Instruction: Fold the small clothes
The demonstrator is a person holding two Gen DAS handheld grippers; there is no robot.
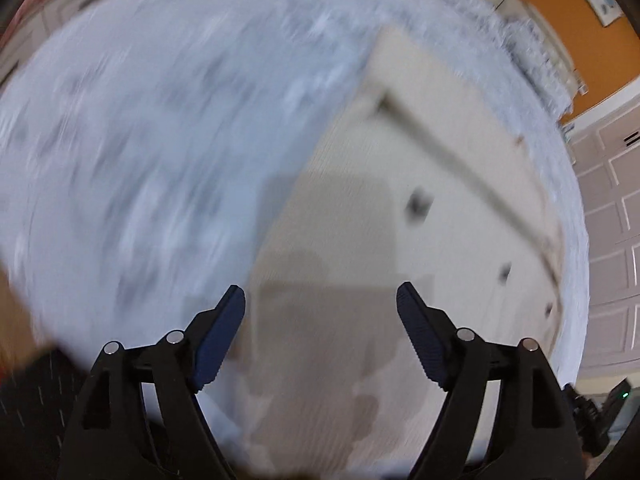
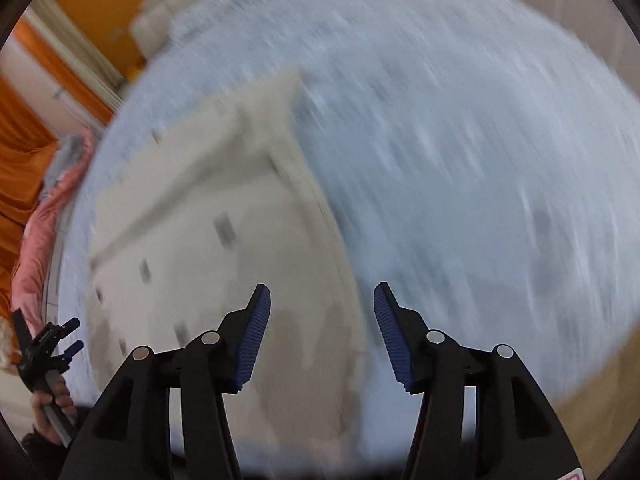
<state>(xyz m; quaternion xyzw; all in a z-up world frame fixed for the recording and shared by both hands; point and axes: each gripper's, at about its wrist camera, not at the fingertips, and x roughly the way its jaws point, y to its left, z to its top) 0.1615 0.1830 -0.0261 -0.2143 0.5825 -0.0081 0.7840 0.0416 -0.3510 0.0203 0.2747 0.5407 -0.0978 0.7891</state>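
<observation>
A cream ribbed garment with small dark buttons (image 1: 400,208) lies flat on a pale blue-grey rug (image 1: 160,140). It also shows in the right wrist view (image 2: 192,216), on the same rug (image 2: 460,140). My left gripper (image 1: 320,300) is open and empty, hovering above the garment's near part. My right gripper (image 2: 322,300) is open and empty above the garment's right edge. The left gripper also shows in the right wrist view (image 2: 52,344) at the far left, held in a hand. Both views are blurred by motion.
A pink garment (image 2: 44,216) lies off the rug's left edge in the right wrist view. Orange wall (image 1: 552,4) and white panelled doors (image 1: 612,208) stand beyond the rug. Orange curtain (image 2: 20,168) hangs at the left.
</observation>
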